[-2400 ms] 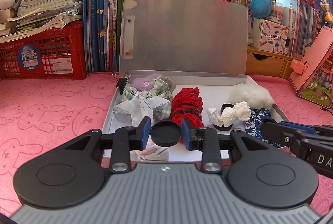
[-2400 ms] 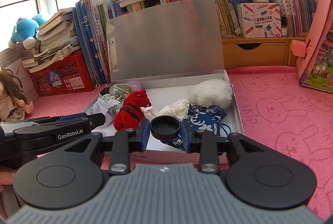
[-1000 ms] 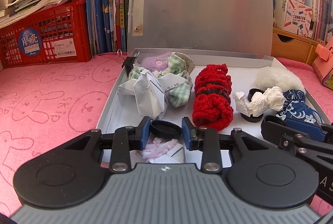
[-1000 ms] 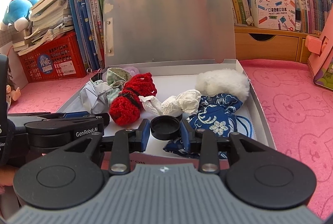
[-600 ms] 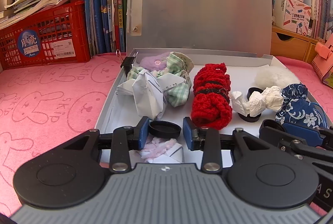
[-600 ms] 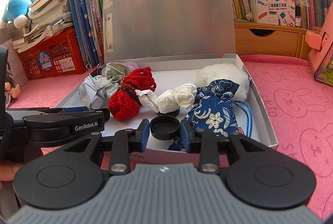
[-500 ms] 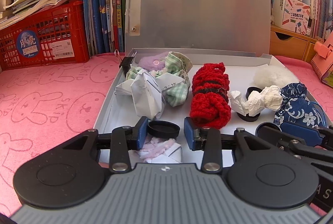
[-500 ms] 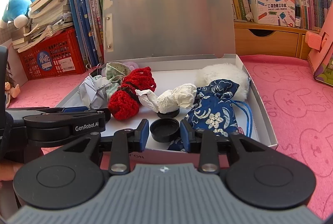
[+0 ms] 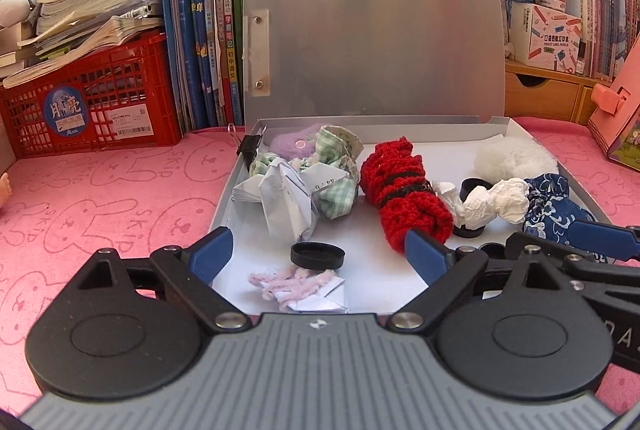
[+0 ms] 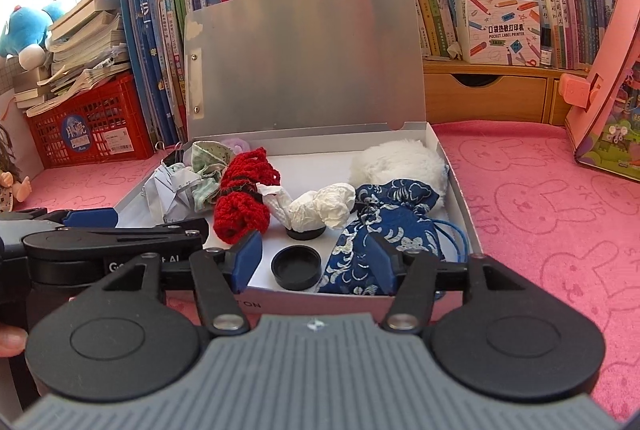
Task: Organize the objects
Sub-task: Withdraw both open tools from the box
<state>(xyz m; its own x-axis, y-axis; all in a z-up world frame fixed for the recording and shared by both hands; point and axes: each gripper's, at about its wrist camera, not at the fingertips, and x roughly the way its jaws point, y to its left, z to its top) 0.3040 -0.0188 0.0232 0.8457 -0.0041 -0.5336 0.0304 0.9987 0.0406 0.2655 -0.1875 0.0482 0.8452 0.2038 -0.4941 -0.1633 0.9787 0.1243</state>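
Black round lids are what you have just let go of — two of them, one per gripper, both lying loose on the white floor of the open grey box (image 9: 496, 128). Your left gripper (image 9: 318, 250) has just been opening: its jaws stand spread wide, and the first black lid (image 9: 318, 256) sits between them untouched, resting by the edge of a pink fuzzy strip (image 9: 288, 280) on one folded paper scrap. Your right gripper (image 10: 316, 262) has also just been opening; its jaws are apart, with the second black lid (image 10: 296, 267) lying free between them, just beside the blue patterned pouch (image 10: 384, 226) near the front wall of the box. A third black lid (image 10: 306, 232) sits further in, under one crumpled white tissue (image 10: 320, 208). Counting the rest in the box: one red crocheted roll (image 9: 404, 190) with a dark band round it, one white fluffy ball (image 9: 512, 160) at the back right, one green checked cloth (image 9: 338, 166), one folded white paper shape (image 9: 286, 202), one pale purple fuzzy piece (image 9: 290, 144) at the back left, and one black binder clip (image 9: 250, 146) on the left wall. The box lid stands upright against a row of books. Pink rabbit-print cloth covers the bench (image 9: 100, 190), and one red crate (image 9: 88, 102) stands at the left under a stack of books. In the right wrist view, a fingertip (image 10: 12, 342) of yours shows at the left edge — below the left gripper.
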